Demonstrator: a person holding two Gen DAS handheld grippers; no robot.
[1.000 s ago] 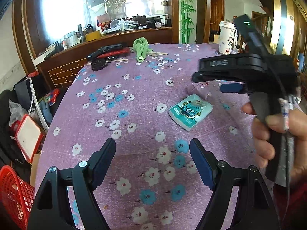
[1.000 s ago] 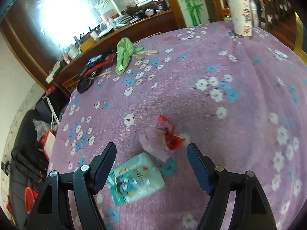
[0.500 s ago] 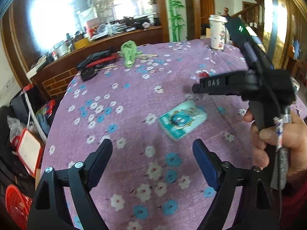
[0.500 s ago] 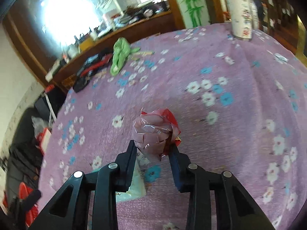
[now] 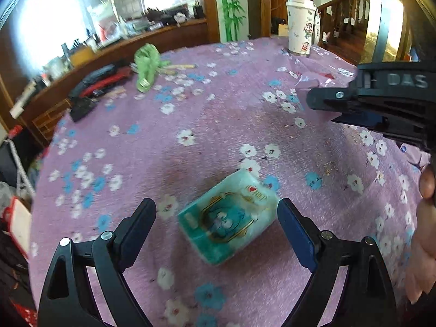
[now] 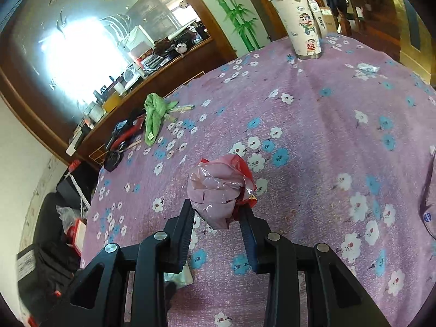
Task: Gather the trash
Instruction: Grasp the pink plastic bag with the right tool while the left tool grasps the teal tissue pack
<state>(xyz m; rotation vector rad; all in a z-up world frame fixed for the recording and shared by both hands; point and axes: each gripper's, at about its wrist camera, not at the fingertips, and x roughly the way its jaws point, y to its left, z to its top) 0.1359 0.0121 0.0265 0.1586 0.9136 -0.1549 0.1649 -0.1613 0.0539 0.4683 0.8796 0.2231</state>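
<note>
Right gripper (image 6: 218, 218) clamping crumpled pink wrapper (image 6: 220, 188), left gripper (image 5: 216, 224) open astride tissue pack (image 5: 229, 220), flowered purple tablecloth (image 5: 218, 125), wooden counter (image 5: 152, 41) behind

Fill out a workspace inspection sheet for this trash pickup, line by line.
Surface: table under a purple floral cloth, crumbs scattered.
Job's things: teal tissue pack lying flat on the cloth; crumpled pink and red wrapper lifted off it.
Clutter: green cloth, white lidded cup, black and red tools at the far edge.
Grippers: left gripper open, straddling the tissue pack, pads not touching; right gripper shut on the wrapper.
Cables: nothing seen on the table.
Surroundings: wooden counter crowded with kitchenware, bamboo mural, staircase.
</note>
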